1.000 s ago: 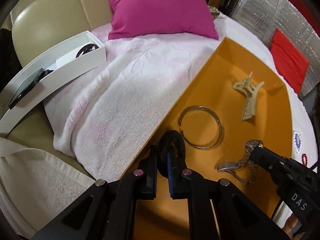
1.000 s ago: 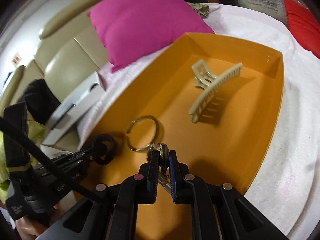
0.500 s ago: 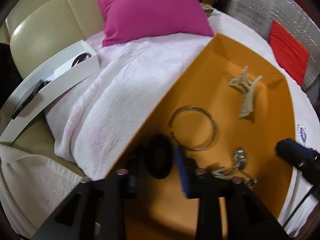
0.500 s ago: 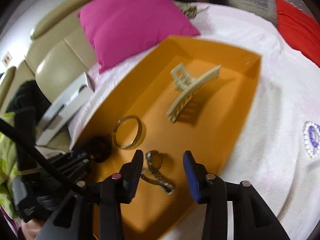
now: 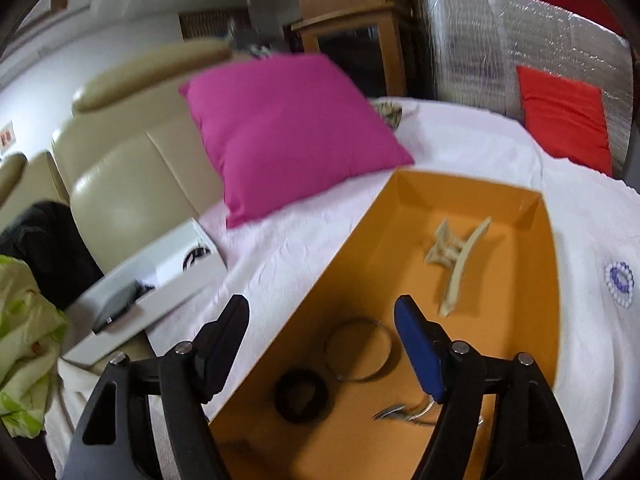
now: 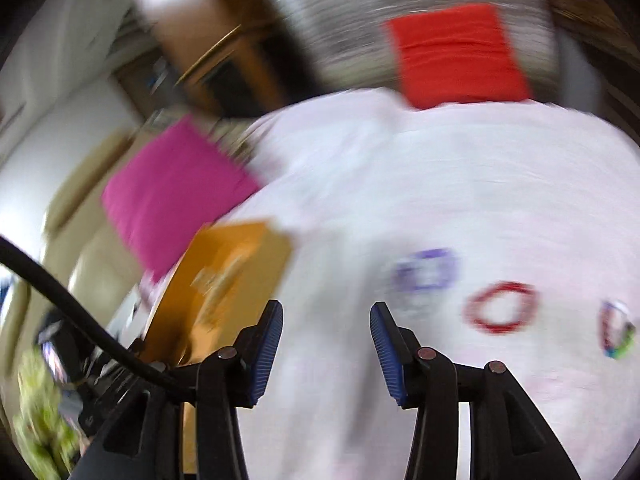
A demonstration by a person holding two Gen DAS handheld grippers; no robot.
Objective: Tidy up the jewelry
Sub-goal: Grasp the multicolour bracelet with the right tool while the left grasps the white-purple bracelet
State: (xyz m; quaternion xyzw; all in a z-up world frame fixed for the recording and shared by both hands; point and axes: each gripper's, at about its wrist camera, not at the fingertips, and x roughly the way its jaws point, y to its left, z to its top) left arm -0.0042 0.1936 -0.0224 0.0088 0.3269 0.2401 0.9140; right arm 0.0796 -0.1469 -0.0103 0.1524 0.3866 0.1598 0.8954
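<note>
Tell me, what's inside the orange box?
Inside the orange box are a cream hair claw, a thin metal bangle, a black ring-shaped band and a silver watch, partly hidden behind the left gripper's finger.

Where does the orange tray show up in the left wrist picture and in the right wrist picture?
Left wrist: orange tray fills the lower right, under the open left gripper.
Right wrist: blurred, lower left.
Shared landmark: pink pillow, just beyond the tray.
</note>
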